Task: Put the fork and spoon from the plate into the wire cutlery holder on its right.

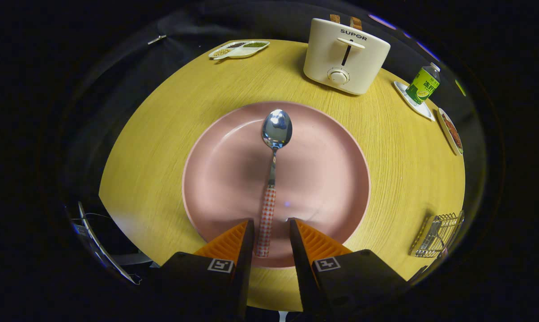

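One spoon [273, 170] lies on the pink plate [336, 179], its checked handle between the gripper's [271, 228] parted fingers, neither pressing it; the wire holder [437, 235] sits off to their right.

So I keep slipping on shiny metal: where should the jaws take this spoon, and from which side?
Probably the checked handle of the spoon, not the polished bowl. It lies flat on the pink plate, handle end toward the gripper, whose open jaws already straddle it. Come from above at the handle end, closing across its narrow width.
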{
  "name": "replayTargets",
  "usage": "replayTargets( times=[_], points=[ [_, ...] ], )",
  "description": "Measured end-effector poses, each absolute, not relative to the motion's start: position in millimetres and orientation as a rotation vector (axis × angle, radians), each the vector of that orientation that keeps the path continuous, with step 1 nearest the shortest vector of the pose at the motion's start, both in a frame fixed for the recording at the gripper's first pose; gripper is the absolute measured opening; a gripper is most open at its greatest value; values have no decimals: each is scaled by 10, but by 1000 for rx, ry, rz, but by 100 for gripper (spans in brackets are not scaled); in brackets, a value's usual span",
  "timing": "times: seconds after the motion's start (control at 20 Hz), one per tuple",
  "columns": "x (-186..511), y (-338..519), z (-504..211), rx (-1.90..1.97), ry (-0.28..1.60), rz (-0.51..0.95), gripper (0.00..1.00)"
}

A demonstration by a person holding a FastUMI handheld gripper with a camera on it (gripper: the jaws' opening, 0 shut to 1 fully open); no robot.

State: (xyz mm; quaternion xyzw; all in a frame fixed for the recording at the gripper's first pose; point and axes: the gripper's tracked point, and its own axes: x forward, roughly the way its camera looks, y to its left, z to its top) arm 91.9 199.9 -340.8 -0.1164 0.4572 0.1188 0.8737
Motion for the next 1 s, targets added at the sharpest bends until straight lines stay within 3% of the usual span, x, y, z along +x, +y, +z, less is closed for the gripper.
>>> replayTargets(
  times=[0.15, 0.2, 0.3, 0.65, 1.0],
  points=[
    [907, 2021, -3432, -246, 962, 254, 49],
    [921, 2011, -3404, -251, 961, 250, 28],
    [914, 1995, -3414, -245, 965, 246, 19],
    [891, 2015, -3369, -158, 998, 328, 10],
    [756, 1712, -2919, -90, 994, 364, 9]
  ],
)
